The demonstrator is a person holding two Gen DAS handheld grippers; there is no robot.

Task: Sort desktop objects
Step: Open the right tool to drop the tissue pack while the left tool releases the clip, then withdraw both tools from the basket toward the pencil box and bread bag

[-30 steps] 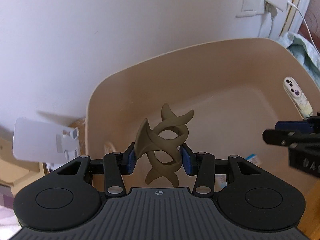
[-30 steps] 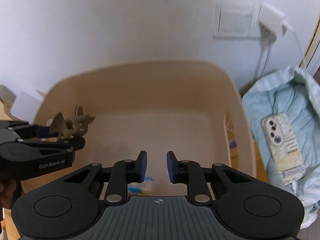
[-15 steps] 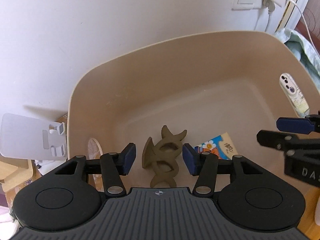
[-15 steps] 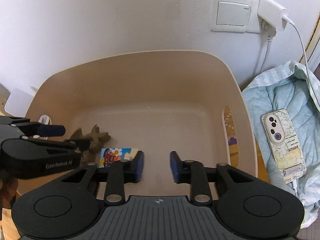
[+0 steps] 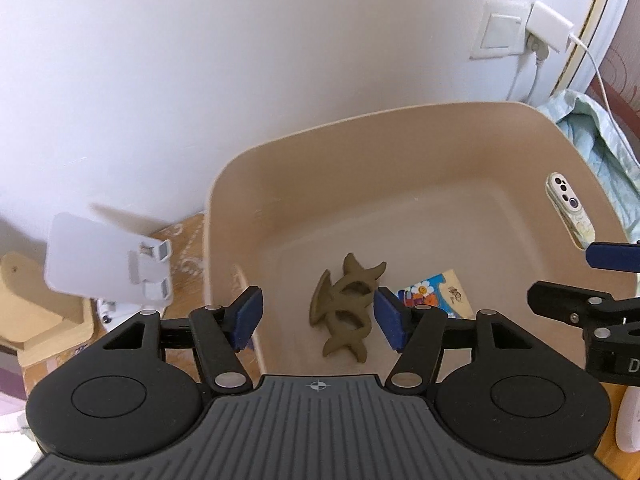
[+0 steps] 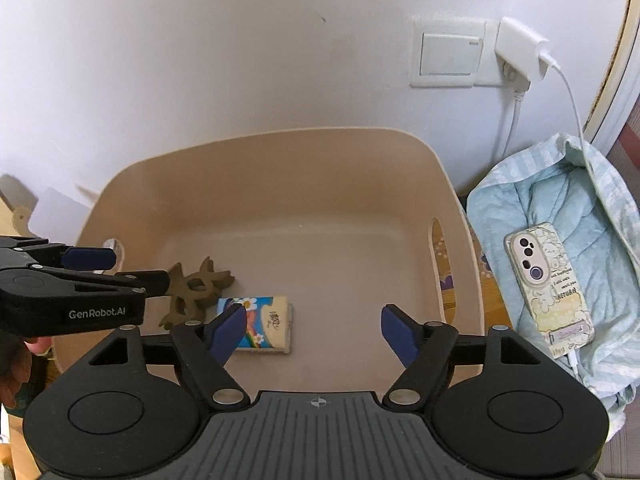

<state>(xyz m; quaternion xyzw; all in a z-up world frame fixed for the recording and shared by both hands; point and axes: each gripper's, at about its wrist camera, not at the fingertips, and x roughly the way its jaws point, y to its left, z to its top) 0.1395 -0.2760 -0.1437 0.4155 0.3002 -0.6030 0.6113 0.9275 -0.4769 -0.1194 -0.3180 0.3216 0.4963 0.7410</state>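
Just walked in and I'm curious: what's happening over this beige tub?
A person is sorting desk items into the beige tub with two handheld tools. The brown hair claw and a colourful tissue pack lie on its bottom. The left tool and right tool hover above them, jaws opening, holding nothing.

Hair clip (image 6: 196, 292) lies in bin (image 6: 280, 152), left of packet (image 6: 264, 322).

Wooden tabletop (image 5: 188, 236) carried a beige bin (image 6: 280, 148) at centre, a white phone stand (image 5: 100, 264) at the bin's 9 o'clock, and a pale blue cloth (image 6: 560, 216) at its 3 o'clock. A phone (image 6: 548, 280) lay on the cloth.
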